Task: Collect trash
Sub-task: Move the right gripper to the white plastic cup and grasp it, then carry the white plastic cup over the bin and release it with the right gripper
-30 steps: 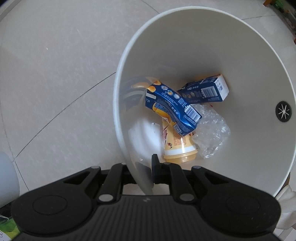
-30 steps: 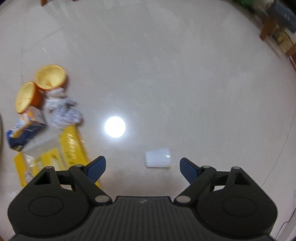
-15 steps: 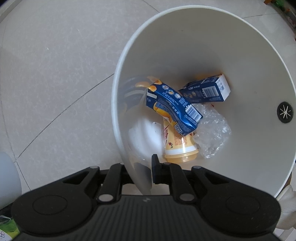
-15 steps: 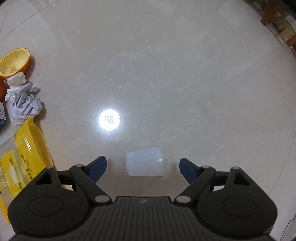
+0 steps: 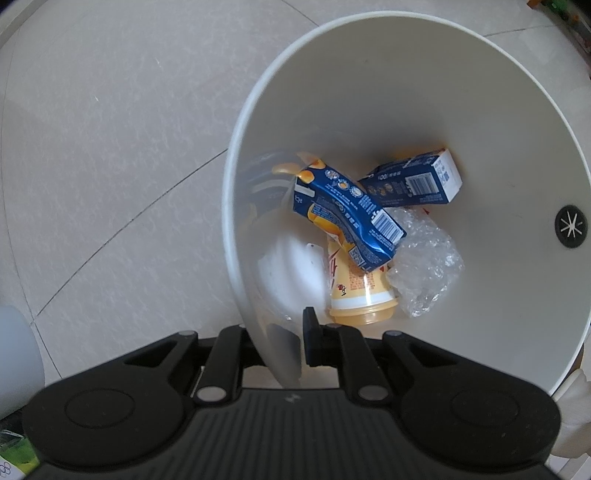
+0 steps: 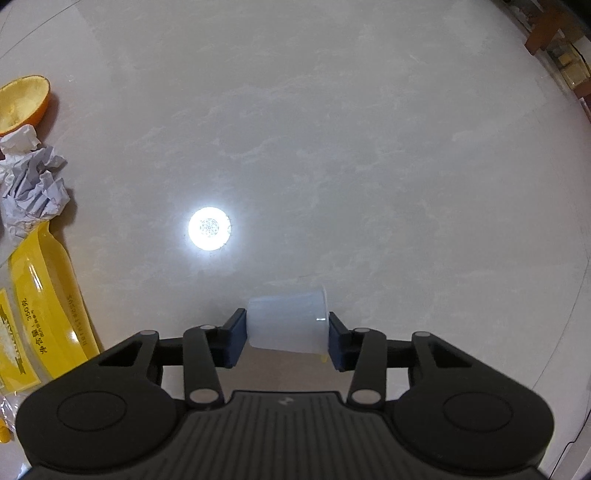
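2 tongs: left tongs (image 5: 284,339) clamp half-hidden bin rim (image 5: 236,236); right tongs (image 6: 287,332) closing around cup (image 6: 286,325).

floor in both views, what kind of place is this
Probably a room in a home: glossy pale tiled floor, wooden furniture legs at the edge, and household litter such as an orange peel beside a white bin.

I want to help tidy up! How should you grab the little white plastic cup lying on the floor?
Come from above and pinch the white cup end to end, one finger on its base and one on its rim. It lies on its side on the floor, so both ends are open to reach. The right hand-held gripper is closing on it that way.
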The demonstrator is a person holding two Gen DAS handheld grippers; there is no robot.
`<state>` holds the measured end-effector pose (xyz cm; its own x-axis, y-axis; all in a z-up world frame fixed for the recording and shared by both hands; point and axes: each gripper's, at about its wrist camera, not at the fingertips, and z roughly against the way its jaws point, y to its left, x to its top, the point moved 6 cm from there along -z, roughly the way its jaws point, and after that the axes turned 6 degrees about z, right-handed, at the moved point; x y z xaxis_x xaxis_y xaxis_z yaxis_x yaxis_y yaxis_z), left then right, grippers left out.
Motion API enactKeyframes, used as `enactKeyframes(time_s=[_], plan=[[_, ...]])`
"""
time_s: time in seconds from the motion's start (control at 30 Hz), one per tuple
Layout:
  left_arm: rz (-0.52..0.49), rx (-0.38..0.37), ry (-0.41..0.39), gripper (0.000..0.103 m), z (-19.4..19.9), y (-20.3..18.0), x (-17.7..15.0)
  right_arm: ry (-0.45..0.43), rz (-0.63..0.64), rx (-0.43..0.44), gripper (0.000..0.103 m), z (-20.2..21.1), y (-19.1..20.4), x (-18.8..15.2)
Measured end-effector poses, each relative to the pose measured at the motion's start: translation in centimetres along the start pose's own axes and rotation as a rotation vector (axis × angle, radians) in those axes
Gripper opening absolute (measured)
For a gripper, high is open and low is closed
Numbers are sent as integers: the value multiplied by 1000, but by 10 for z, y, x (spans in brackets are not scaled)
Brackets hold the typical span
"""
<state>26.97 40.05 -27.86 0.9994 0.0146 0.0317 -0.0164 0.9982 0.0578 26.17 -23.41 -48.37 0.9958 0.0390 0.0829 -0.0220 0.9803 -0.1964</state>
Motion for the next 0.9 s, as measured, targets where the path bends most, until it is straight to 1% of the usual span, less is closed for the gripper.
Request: enactKeyframes(time_s=[0.2, 0.4, 0.67, 0.9], plan=[[0, 2, -1, 11, 0, 0, 0, 11, 27, -5, 49, 6, 6, 2], [0, 4, -4, 11, 0, -1, 0, -2, 98, -2, 49, 28, 21, 5], [14, -9, -4, 11, 0, 1, 1, -71, 251, 73, 49, 91, 70, 16], [19, -5, -11, 11, 0, 1, 2, -155, 304, 149, 49, 161, 109, 28]])
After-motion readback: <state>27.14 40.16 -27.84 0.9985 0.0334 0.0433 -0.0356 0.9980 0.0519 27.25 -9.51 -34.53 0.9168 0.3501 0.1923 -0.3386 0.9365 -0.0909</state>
